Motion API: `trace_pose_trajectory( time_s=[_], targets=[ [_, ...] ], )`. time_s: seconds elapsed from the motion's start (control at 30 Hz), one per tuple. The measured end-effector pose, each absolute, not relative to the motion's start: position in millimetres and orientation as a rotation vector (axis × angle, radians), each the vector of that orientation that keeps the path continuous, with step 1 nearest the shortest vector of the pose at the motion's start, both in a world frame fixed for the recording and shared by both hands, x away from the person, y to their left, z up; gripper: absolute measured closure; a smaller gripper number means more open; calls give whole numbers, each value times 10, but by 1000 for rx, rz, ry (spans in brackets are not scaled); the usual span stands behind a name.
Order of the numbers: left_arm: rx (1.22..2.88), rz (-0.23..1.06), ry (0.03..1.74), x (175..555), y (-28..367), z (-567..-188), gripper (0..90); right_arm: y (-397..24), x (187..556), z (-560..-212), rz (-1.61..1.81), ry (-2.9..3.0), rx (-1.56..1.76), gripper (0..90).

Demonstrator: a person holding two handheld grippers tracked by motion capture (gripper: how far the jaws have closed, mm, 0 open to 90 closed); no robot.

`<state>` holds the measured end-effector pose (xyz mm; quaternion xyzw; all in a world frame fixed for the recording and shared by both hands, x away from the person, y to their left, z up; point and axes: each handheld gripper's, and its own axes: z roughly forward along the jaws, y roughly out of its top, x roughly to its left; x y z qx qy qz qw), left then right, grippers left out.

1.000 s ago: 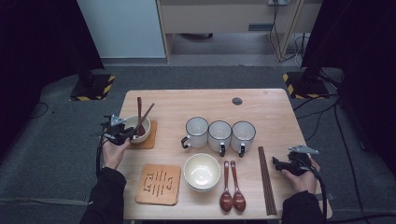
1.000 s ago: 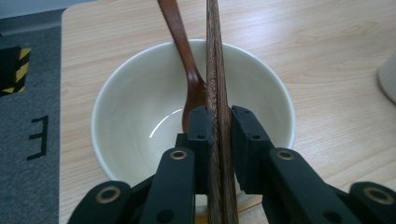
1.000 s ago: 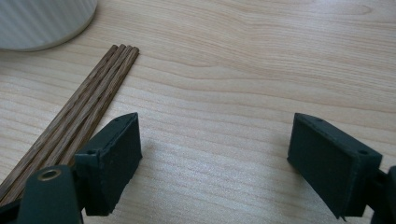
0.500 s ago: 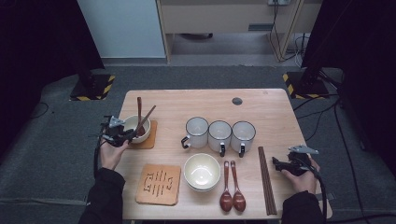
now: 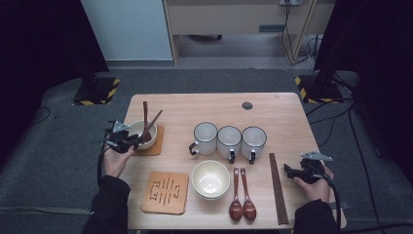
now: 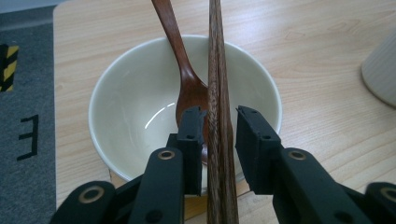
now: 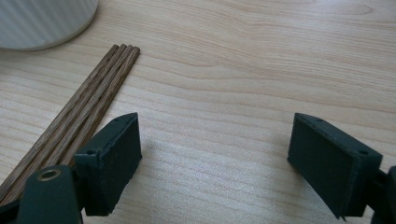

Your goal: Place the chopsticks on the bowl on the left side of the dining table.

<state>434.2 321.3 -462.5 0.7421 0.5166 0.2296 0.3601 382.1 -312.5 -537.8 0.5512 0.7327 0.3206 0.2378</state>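
Observation:
A cream bowl (image 6: 126, 102) sits on a wooden coaster (image 5: 157, 146) at the table's left. A brown wooden spoon (image 6: 175, 42) and a pair of dark chopsticks (image 6: 217, 70) lean in it. My left gripper (image 6: 219, 119) straddles the chopsticks at the bowl's near rim (image 5: 138, 141). Its jaws have just been opening, and a thin gap shows on each side of the sticks. My right gripper (image 7: 215, 154) stands wide open just above bare table at the right edge (image 5: 288, 171). More chopsticks (image 7: 88, 100) lie to its left.
Three white mugs (image 5: 229, 139) stand in a row mid-table. In front of them are an empty cream bowl (image 5: 210, 179), two brown spoons (image 5: 242, 200) and a slotted wooden coaster (image 5: 165, 192). A small dark disc (image 5: 247, 105) lies near the far edge.

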Motion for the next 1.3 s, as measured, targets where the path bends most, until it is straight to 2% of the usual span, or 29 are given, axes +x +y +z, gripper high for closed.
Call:
trace_pose_trajectory(
  time_s=[0.23,0.7,1.3],
  targets=[
    [1872,622,1305,4285,3193,-4499,716,-3124,3820,-5378,879,2008,1511,172],
    [1912,535,1322,4283,3063,-4513,775,-3120,3817,-5378,881,2010,1511,172],
    [1935,522,1357,4301,3092,-4563,757,-3119,3818,-5378,881,2007,1514,172]
  ],
)
